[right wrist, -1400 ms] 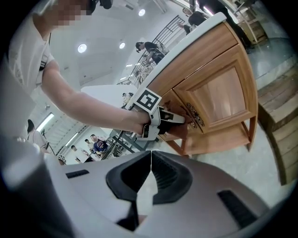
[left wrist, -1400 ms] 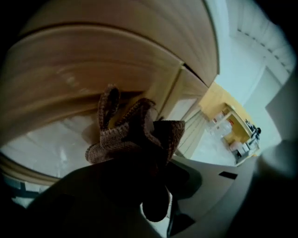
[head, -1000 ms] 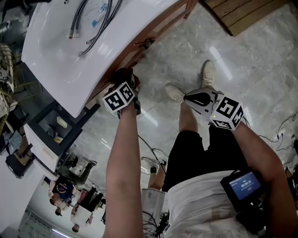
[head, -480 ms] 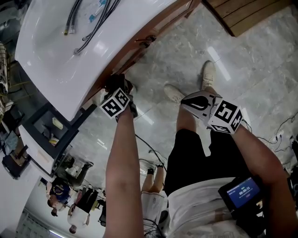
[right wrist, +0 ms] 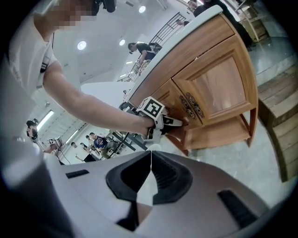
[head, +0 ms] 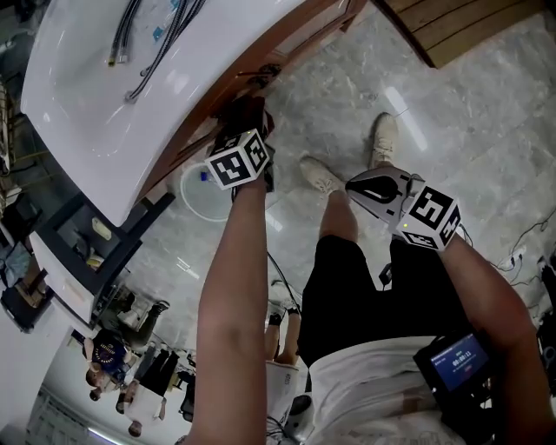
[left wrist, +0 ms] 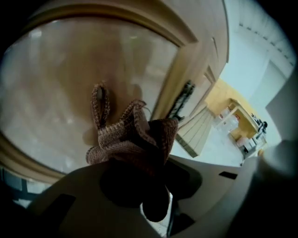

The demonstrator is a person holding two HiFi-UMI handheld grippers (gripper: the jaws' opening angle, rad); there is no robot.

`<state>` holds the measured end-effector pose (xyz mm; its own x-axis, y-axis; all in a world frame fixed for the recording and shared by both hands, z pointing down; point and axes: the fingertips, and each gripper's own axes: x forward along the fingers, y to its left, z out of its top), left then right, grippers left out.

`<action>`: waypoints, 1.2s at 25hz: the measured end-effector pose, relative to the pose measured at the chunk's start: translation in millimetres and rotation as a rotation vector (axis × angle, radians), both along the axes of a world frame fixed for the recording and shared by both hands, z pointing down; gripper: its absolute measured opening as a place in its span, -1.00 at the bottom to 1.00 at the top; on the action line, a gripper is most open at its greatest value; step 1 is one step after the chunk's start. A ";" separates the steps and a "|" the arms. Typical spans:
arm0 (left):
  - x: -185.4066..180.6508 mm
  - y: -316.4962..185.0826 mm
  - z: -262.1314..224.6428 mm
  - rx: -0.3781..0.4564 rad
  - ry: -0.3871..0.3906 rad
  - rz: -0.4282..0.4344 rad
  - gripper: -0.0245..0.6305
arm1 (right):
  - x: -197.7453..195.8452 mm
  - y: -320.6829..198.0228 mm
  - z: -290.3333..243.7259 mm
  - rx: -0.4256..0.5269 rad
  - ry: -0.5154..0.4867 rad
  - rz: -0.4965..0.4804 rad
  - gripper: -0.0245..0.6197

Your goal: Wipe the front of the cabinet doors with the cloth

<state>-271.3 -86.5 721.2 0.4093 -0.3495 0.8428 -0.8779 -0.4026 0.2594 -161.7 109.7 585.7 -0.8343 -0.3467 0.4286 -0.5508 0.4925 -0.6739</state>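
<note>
My left gripper [head: 247, 122] is shut on a brown knitted cloth [head: 246, 108] and holds it against the front of the wooden cabinet [head: 287, 48], just under the white countertop. In the left gripper view the bunched cloth [left wrist: 132, 139] lies on the left door's panel [left wrist: 70, 88], with a dark door handle [left wrist: 180, 100] just right of it. The right gripper view shows the left gripper [right wrist: 179, 122] at the paired handles [right wrist: 193, 107], beside the right door [right wrist: 219, 86]. My right gripper [head: 369, 185] hangs shut and empty over the floor, away from the cabinet, its jaws [right wrist: 150, 174] touching.
A white basin top [head: 104, 96] with loose hoses [head: 161, 43] covers the cabinet. Wooden steps [head: 452, 26] lie at the right. A white ring [head: 204, 193] lies on the marble floor below the left gripper. My shoes [head: 321, 174] stand nearby. People [right wrist: 95, 142] stand in the background.
My left gripper has slid the cloth along the cabinet front to the right, from the left door toward the handles. The right gripper has hardly moved.
</note>
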 end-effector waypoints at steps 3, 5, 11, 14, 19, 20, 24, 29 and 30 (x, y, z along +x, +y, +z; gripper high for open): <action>32.7 -5.5 -3.8 0.035 0.001 0.087 -0.56 | 9.9 7.7 2.1 -0.008 0.007 0.007 -0.88; 44.5 -8.3 -2.9 0.052 -0.017 0.131 -0.56 | 16.1 13.0 4.1 -0.014 0.011 0.013 -0.88; 30.0 -7.3 13.6 0.017 -0.008 0.056 -0.56 | 20.3 14.1 11.7 -0.005 0.020 0.011 -0.88; 2.0 -1.3 24.7 -0.006 -0.033 -0.019 -0.56 | 15.7 9.1 14.3 0.008 0.020 0.005 -0.88; -58.1 7.8 27.6 0.012 -0.116 -0.076 -0.56 | 0.3 6.2 19.4 0.028 0.020 -0.026 -0.88; -69.5 10.3 27.5 0.013 -0.120 -0.096 -0.56 | -3.5 7.4 20.9 0.028 0.020 -0.032 -0.88; -114.3 29.8 31.7 0.002 -0.144 -0.158 -0.56 | -23.4 12.5 23.2 0.032 0.009 -0.056 -0.88; -164.6 48.0 42.2 -0.008 -0.202 -0.255 -0.56 | -37.5 11.9 22.5 0.044 0.002 -0.081 -0.88; -166.7 45.2 43.4 -0.001 -0.199 -0.265 -0.56 | -37.9 11.4 22.7 0.047 0.004 -0.085 -0.88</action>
